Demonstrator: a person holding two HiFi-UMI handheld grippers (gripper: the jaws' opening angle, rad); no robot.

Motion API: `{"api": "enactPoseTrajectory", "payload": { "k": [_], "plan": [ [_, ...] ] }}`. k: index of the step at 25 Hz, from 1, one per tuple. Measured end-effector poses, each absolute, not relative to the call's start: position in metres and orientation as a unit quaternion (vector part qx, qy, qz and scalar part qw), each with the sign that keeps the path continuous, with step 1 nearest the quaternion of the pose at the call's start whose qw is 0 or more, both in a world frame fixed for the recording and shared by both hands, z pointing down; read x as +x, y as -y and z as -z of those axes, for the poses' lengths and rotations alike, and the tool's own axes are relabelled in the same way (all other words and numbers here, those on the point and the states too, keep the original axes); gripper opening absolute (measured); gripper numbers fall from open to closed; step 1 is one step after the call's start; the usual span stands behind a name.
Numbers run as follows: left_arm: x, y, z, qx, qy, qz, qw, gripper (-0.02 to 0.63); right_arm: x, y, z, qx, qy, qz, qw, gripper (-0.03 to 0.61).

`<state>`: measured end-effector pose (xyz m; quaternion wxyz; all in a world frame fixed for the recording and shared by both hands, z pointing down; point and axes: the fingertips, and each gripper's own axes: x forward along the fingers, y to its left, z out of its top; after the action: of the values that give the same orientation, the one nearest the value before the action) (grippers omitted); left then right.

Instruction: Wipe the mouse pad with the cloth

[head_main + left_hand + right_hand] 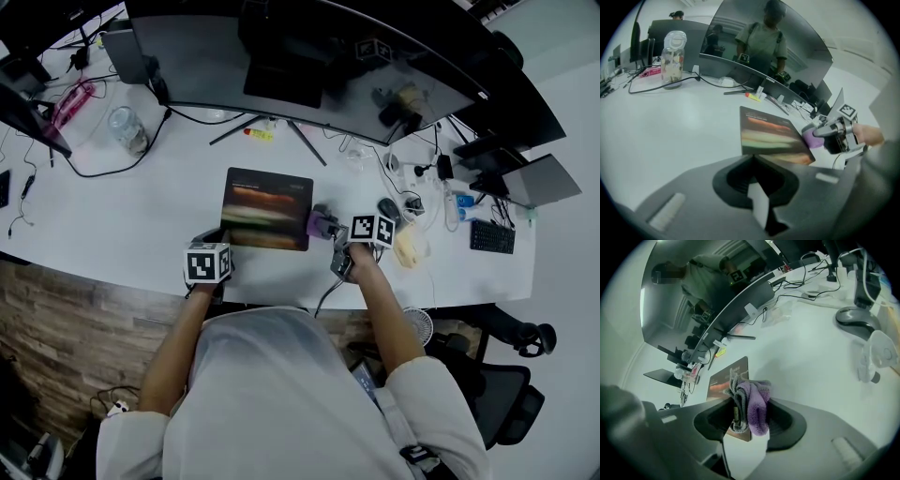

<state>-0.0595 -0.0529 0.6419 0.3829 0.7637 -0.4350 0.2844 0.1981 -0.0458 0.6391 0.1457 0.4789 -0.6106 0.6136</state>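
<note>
The dark mouse pad with a colourful streak lies flat on the white desk in front of the curved monitor. My left gripper is at the pad's near left corner. In the left gripper view its jaws meet right on the near edge of the pad, shut on it. My right gripper is just off the pad's right edge, shut on a bunched purple and grey cloth. The right gripper view shows the cloth pinched between the jaws, with the pad behind it.
A big curved monitor stands behind the pad on thin legs. A glass jar and cables sit at the left. At the right are a mouse, a clear plastic item, a small keyboard and more cables. The desk's front edge runs just below both grippers.
</note>
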Motion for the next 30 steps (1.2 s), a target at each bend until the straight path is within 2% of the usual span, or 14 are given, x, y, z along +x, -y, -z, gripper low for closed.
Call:
{"api": "enactPoseTrajectory", "payload": {
  "k": [5, 11, 30],
  "plan": [
    [-0.060, 0.053, -0.643, 0.764, 0.434, -0.285, 0.385, 0.000, 0.195, 0.039, -0.635, 0.477, 0.613, -0.616, 0.132, 0.198],
    [-0.059, 0.052, -0.643, 0.766, 0.429, -0.285, 0.385, 0.000, 0.159, 0.039, -0.622, 0.448, 0.622, -0.638, 0.071, 0.195],
    [-0.060, 0.051, -0.643, 0.765, 0.425, -0.282, 0.393, 0.000, 0.010, 0.049, -0.629, 0.372, 0.679, -0.618, 0.139, 0.169]
  ]
}}
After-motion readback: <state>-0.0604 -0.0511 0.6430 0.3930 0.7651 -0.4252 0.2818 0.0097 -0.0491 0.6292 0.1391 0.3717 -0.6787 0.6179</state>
